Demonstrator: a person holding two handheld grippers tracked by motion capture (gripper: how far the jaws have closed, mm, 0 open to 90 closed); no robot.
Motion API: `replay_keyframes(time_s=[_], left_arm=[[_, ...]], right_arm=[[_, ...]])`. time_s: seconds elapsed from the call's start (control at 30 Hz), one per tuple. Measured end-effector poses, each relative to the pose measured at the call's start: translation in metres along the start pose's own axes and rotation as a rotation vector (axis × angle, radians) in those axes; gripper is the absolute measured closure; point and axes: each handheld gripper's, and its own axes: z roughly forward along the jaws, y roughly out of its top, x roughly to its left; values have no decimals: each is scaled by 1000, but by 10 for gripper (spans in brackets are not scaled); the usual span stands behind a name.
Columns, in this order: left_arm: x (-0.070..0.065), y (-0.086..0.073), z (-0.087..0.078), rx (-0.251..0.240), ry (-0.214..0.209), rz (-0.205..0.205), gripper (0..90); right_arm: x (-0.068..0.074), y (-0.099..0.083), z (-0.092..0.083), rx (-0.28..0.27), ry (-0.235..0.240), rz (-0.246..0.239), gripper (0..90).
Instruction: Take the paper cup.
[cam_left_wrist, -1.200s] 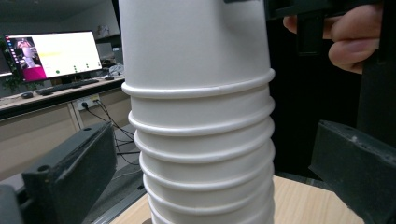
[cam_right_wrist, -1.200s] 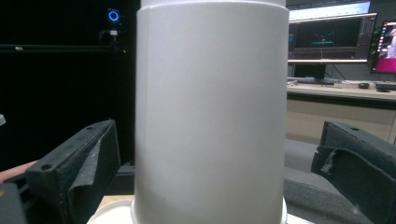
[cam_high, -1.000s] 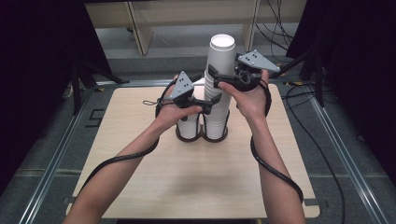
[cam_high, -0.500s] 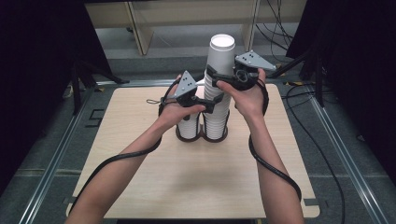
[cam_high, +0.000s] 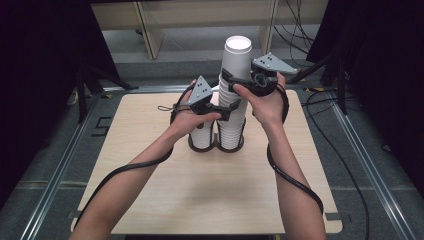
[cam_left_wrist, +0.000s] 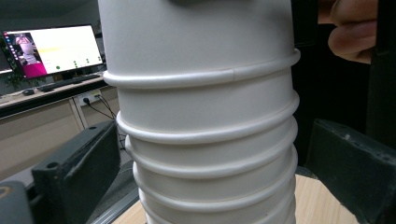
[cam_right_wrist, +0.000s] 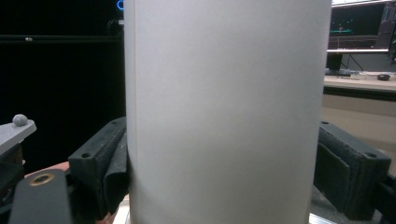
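Basically, two stacks of white paper cups stood side by side near the middle of the wooden table (cam_high: 150, 200), each in a ring of a dark two-ring holder (cam_high: 216, 147). Tall stack (cam_high: 235, 95) was on the right w/ its top cup (cam_high: 238, 56) sticking up above the rest; short stack (cam_high: 202, 134) sat just left of it, partly hidden under the left hand.

Left gripper (cam_high: 226, 109) reached across from the left, at the lower-mid part of the tall stack. In the left gripper view the ribbed cup rims (cam_left_wrist: 205, 140) sat between the two black jaws, w/ a gap showing on both sides, esp. the right. Jaws had just been closing a bit but weren't pressing on the cups yet, so nothing gripped.

Right gripper (cam_high: 231, 82) came in from the right, higher up, at the top cup's wall. In the right gripper view the smooth cup wall (cam_right_wrist: 224, 112) stood between the jaws; left pad (cam_right_wrist: 109, 163) lay against it, right pad looked touching or v. nearly so. Jaws had just been closing round that cup; looked like a grip on it.

Both forearms came up from the bottom edge, cables trailing over the table.
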Motion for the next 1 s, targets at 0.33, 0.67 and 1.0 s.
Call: replay_keyframes(time_s=[0.33,0.67,1.0], left_arm=[[0,2,0,1,-1,9,24],[0,3,1,5,3,14,27],[0,3,1,8,7,20,29]], right_arm=[[0,6,1,-10,-7,5,98],[2,14,3,-30,-10,-5,177],[1,25,-1,-96,-7,0,194]])
